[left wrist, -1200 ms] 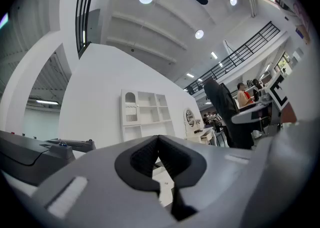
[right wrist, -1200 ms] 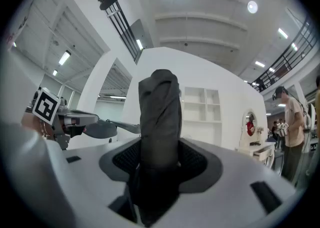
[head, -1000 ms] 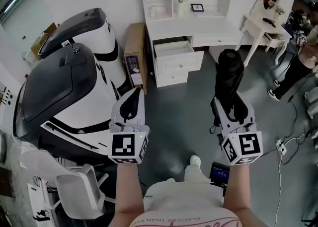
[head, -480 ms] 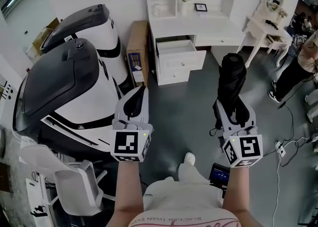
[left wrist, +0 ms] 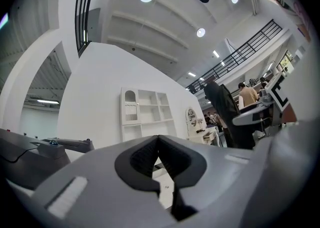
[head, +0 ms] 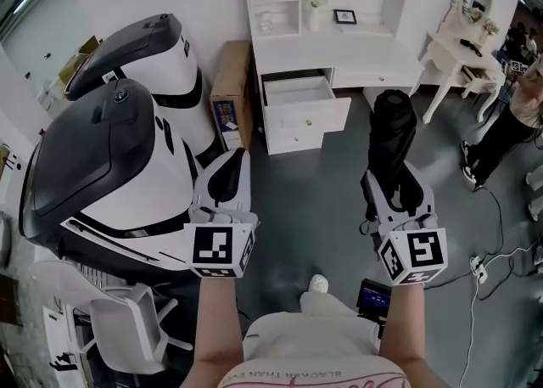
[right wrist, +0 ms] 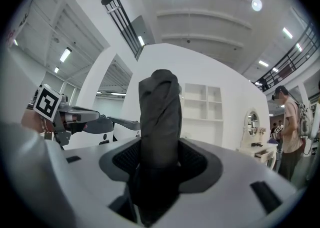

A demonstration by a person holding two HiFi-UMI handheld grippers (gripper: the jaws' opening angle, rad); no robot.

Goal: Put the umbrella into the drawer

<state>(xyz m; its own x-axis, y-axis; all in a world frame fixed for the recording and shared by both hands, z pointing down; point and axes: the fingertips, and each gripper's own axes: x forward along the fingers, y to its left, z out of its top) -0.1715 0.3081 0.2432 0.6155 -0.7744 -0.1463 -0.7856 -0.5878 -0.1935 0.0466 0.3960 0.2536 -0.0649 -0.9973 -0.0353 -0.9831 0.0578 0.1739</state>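
Observation:
A folded black umbrella [head: 392, 127] stands out ahead of my right gripper [head: 391, 181], which is shut on its lower end. In the right gripper view the umbrella [right wrist: 160, 117] fills the gap between the dark pads [right wrist: 197, 162]. My left gripper [head: 236, 157] is held level at the left, its jaws together with nothing in them; in the left gripper view its tips [left wrist: 158, 139] meet. Ahead stands a white desk [head: 339, 51] with its top drawer [head: 299, 92] pulled open. Both grippers hang over grey floor, well short of the drawer.
Two large white and black machines [head: 110, 157] fill the left side. A brown carton [head: 231, 89] leans beside the desk. At the right are a white dressing table [head: 462, 38] and a person [head: 513, 110]. Cables [head: 492, 250] cross the floor; a white chair [head: 127, 327] sits bottom left.
The person carrying the grippers has stepped forward, so both grippers have travelled over the floor towards the desk. The umbrella stays in the right gripper; neither gripper's jaws have changed.

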